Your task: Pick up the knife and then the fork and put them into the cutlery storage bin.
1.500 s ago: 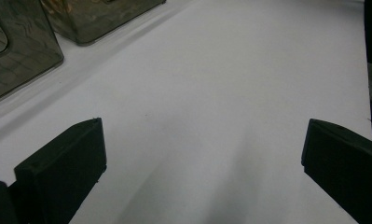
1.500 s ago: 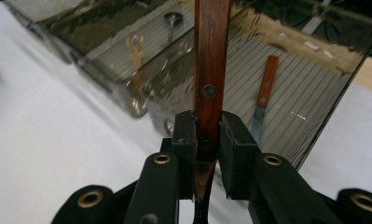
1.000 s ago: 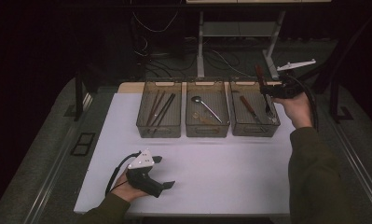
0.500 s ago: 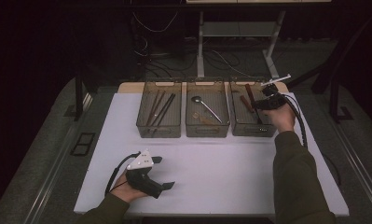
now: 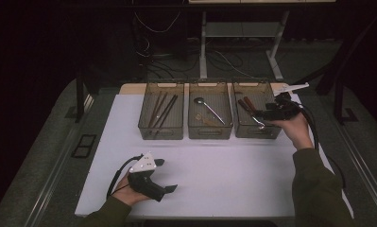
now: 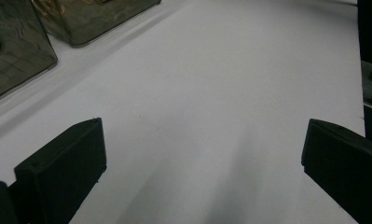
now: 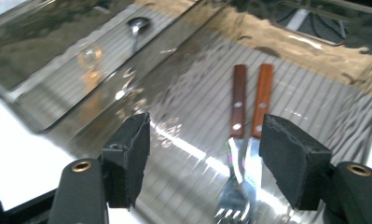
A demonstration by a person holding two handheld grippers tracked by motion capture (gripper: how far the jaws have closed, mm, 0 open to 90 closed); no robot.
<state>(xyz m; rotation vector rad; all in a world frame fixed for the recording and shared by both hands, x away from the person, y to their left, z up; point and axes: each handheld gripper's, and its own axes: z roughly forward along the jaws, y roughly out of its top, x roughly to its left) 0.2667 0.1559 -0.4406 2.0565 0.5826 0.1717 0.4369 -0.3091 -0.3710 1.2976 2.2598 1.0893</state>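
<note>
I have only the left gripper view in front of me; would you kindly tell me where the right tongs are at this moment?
Observer: The high view shows the right tongs over the right-hand bin in a row of three.
Operator: Thank you. Are they holding anything?
Observer: No. Their jaws have just been opening and stand apart. In the right gripper view, two wooden-handled forks lie side by side on the bin floor, seen between the jaws, and the pads press on neither.
</note>
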